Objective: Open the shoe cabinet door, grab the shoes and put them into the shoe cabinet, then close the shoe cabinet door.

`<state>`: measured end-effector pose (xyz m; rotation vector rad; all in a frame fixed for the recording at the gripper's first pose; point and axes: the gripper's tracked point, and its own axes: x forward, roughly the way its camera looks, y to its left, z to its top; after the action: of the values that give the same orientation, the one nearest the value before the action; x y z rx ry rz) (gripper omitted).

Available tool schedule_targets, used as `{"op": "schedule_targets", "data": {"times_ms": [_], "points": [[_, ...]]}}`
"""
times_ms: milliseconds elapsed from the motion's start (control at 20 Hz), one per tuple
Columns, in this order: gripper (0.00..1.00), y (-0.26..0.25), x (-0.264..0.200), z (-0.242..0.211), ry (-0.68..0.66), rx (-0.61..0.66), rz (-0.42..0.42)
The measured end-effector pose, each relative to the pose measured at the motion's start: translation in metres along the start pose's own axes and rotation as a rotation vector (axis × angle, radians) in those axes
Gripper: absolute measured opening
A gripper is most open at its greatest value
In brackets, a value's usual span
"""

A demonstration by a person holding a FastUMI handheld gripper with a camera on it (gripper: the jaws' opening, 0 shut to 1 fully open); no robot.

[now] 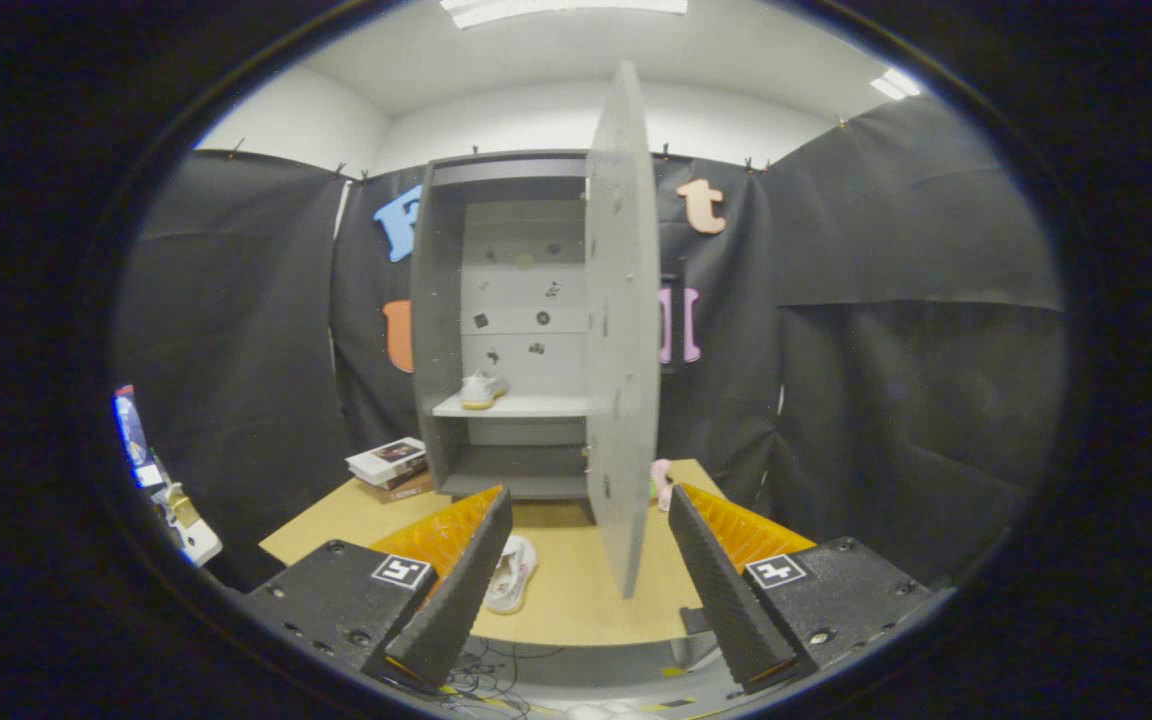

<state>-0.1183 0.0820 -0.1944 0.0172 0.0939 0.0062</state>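
Bright ceiling lights (564, 8); sharp picture, fisheye-curved edges.

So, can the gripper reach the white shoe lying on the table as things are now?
Probably yes. The gripper is open and holds nothing, and the white shoe lies on the table just ahead of the left finger. The open cabinet door stands to its right, not between.

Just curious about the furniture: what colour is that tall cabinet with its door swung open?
Plain grey cabinet, inside and door alike, seen in the gripper view.

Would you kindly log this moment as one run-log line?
gripper open, empty | cabinet door open | one shoe on shelf | other shoe on table
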Motion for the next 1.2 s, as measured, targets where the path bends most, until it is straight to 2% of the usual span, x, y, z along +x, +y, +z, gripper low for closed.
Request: {"op": "schedule_targets", "data": {"times_ms": [350,550,650,850,1050,1200], "points": [[1.0,0.118,0.061,-0.116,0.16,-0.027,0.179],[1.0,0.15,0.129,-0.175,0.292,0.005,0.201],[1.0,0.155,0.17,-0.195,0.33,0.04,0.195],[1.0,0.153,0.241,-0.228,0.391,0.01,0.158],[1.0,0.144,0.29,-0.268,0.481,-0.013,0.105],[1.0,0.145,0.31,-0.293,0.539,-0.027,0.091]]}}
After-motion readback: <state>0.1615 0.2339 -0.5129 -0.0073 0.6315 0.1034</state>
